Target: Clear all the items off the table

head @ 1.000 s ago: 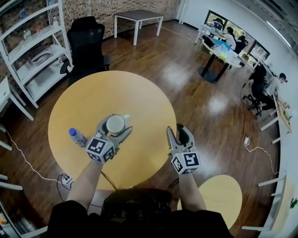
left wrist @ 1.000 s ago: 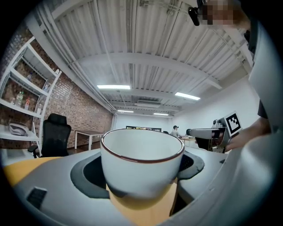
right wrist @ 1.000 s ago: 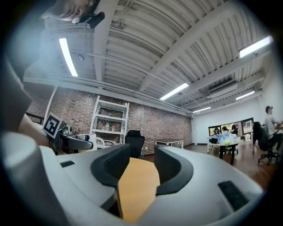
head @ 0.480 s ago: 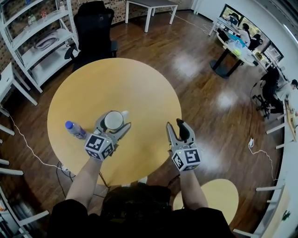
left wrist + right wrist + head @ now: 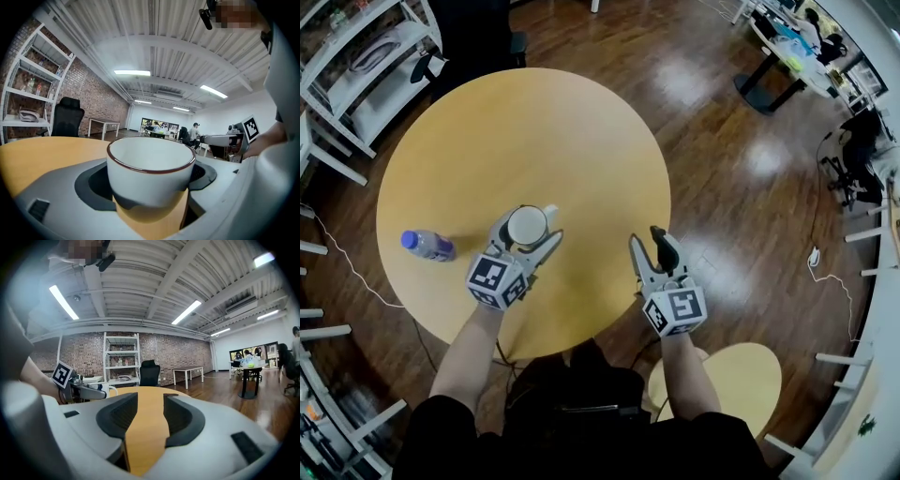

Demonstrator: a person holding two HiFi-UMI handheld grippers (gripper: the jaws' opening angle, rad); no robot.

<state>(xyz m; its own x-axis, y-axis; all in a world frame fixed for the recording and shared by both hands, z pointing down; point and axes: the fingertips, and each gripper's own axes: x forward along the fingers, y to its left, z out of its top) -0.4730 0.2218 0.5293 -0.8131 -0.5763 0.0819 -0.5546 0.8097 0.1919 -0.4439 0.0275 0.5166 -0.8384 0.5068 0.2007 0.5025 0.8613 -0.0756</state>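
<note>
Left tool [image 5: 528,234] clamps white mug [image 5: 150,173], brown rim, over round yellow worktop [image 5: 534,131]. Right tool [image 5: 647,246] empty, jaws partly apart. Plastic bottle [image 5: 427,246] lies near worktop's left edge.

Overhead, low views (perhaps sharing table [image 5: 525,131])

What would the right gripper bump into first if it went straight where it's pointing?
Probably nothing nearby: the right gripper points across open table, and the cup is off to its left. Depth is hard to judge.
</note>
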